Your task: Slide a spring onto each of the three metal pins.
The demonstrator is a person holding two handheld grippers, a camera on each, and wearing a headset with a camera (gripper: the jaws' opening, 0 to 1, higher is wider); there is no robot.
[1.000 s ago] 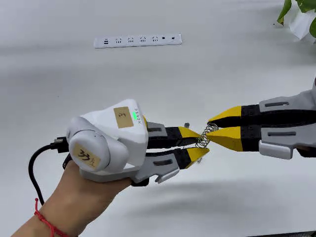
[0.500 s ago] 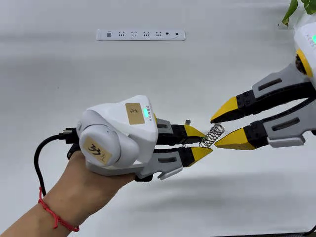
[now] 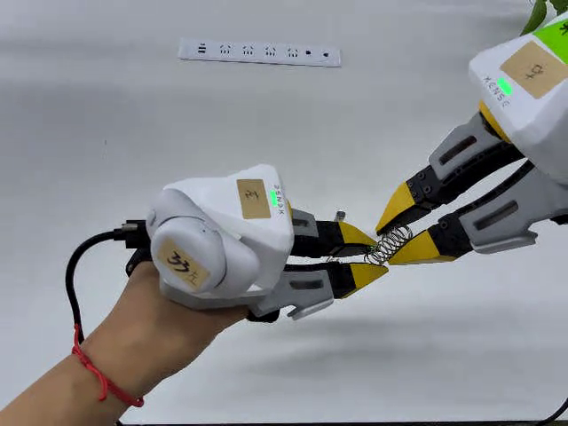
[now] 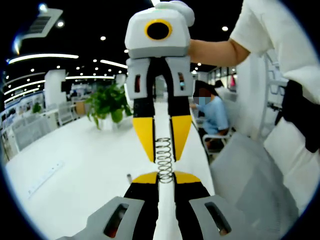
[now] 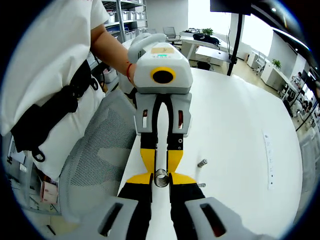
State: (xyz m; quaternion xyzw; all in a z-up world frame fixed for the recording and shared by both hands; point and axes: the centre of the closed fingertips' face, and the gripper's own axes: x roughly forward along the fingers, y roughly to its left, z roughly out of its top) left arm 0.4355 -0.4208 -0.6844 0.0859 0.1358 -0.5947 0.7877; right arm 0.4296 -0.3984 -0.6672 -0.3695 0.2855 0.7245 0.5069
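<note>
Here, left tongs clamp the pin; right tongs, narrowly parted around the spring, should push it straight along.

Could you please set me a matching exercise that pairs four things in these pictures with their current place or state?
Things:
1. left claw
2. right claw
3. spring
4. power strip

Places or states:
A. lies flat on the far side of the table
B. open, one jaw on each side of the spring
C. shut on a metal pin
D. spans the gap between the two claws' tips

Pairs: 1-C, 2-B, 3-D, 4-A.
</note>
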